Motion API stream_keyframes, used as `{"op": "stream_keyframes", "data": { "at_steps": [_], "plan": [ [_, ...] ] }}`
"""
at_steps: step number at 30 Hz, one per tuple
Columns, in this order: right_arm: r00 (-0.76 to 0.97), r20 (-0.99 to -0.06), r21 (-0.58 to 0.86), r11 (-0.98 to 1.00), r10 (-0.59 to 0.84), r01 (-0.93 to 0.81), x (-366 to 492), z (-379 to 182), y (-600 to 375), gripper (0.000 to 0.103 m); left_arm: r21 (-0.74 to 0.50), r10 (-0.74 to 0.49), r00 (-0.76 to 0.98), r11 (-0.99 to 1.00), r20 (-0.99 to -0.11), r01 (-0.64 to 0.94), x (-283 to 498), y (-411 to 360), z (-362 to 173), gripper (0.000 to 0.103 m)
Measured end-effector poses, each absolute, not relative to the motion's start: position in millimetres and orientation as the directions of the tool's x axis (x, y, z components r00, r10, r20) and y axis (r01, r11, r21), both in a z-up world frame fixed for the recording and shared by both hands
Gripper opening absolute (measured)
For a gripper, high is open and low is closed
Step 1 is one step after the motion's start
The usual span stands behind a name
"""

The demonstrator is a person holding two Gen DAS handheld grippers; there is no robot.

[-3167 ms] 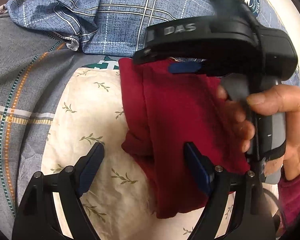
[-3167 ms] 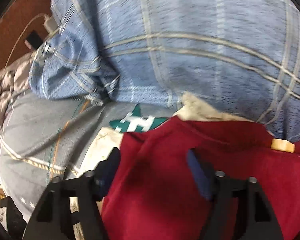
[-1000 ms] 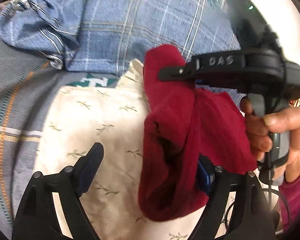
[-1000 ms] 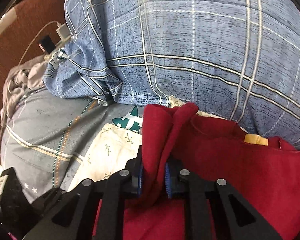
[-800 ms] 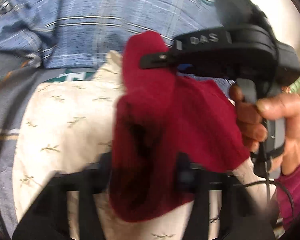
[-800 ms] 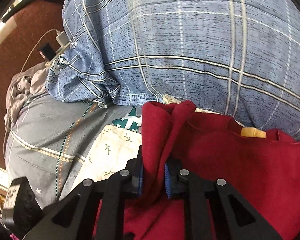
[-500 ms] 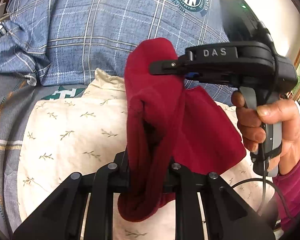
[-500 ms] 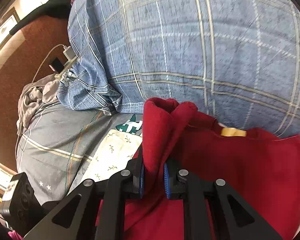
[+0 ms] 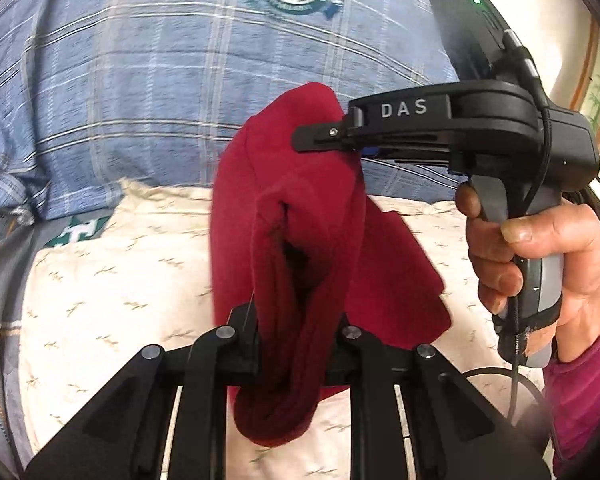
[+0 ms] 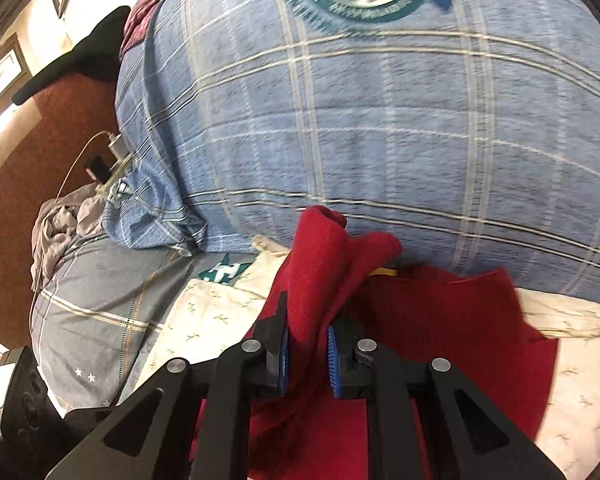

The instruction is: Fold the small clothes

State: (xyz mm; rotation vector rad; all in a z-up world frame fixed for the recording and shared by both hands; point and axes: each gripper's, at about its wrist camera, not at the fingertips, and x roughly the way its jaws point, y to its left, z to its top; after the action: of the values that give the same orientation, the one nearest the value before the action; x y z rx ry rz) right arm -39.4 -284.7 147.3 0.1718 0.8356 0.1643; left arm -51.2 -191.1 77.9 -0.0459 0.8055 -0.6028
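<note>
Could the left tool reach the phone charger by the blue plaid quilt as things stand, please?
Probably not: the left tool is shut on the red garment, and the charger lies far off to the side.

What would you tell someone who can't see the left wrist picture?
A small dark red knitted garment hangs bunched between two black grippers: the left gripper pinches its lower part, the right gripper, held by a hand, clamps its top. Behind lie a cream leaf-print cloth and a blue plaid quilt.

red garment (image 9: 300, 240) pinched by both grippers, lifted
</note>
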Motion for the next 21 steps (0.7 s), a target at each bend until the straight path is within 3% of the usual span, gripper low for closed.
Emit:
{"op": "stream_keyframes", "data": {
  "at_steps": [8, 15, 18, 20, 21],
  "plan": [
    [0.68, -0.718, 0.218, 0.976, 0.146, 0.02, -63.8, 146.6, -353.9, 0.014, -0.265, -0.571, 0.457, 0.775, -0.682, 0.574, -58.1, -262.3, 76.0, 0.015],
    [0.633, -0.77, 0.228, 0.96, 0.075, 0.163, -61.7, 101.0, -414.7, 0.014, -0.277, -0.563, 0.376, 0.757, -0.736, 0.591, -49.7, -316.6, 42.1, 0.015],
    [0.591, -0.804, 0.235, 0.95, 0.07, 0.207, -54.1, 73.2, -426.7, 0.019, -0.354, -0.61, 0.306, 0.722, -0.731, 0.594, -51.8, -313.8, 39.9, 0.037],
    [0.596, -0.8, 0.256, 0.939, 0.072, 0.229, -60.4, 71.1, -432.4, 0.036, -0.382, -0.639, 0.264, 0.687, -0.722, 0.618, -58.7, -304.3, 47.9, 0.052],
    [0.6, -0.797, 0.264, 0.933, 0.07, 0.243, -65.7, 73.9, -435.0, 0.039, -0.379, -0.647, 0.266, 0.678, -0.715, 0.63, -64.6, -294.7, 54.5, 0.054]
  ]
}}
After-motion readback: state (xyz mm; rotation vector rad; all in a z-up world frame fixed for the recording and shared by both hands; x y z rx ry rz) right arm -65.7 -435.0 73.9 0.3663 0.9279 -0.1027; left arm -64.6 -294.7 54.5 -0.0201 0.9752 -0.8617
